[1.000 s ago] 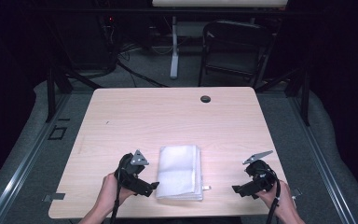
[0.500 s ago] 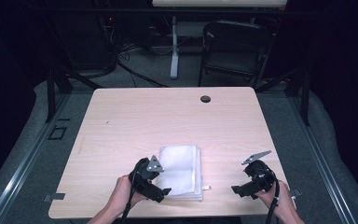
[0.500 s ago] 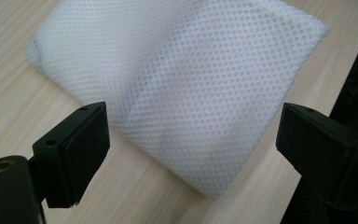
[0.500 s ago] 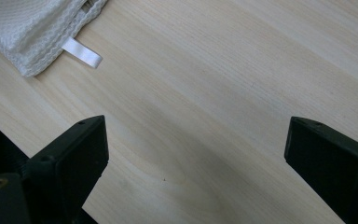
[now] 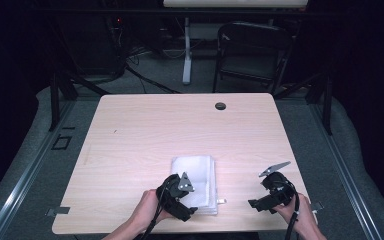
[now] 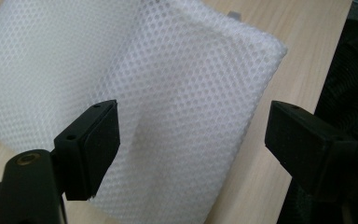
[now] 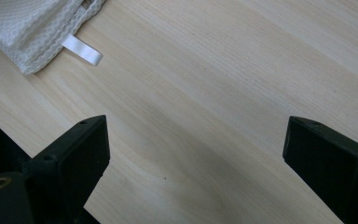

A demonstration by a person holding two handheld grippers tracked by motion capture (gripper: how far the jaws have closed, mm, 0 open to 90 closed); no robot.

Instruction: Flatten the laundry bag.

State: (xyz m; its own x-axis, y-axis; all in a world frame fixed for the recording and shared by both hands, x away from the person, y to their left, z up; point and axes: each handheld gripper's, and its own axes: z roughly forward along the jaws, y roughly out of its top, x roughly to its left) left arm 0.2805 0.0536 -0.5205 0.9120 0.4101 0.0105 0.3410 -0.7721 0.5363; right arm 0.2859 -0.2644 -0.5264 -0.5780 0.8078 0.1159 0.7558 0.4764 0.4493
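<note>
Two claws at a folded white mesh bag, near edge of counter.

Left claw (image 6: 186,140) is held over the mesh bag (image 6: 168,70) at its near corner, its jaws apart and just now narrowing, pads clear of the cloth. Right claw (image 7: 196,163) is parked open above bare counter (image 7: 242,74), beside the bag's white tab (image 7: 81,50). A clean pinch is best made low on the corner, only the top layer being taken.
</note>
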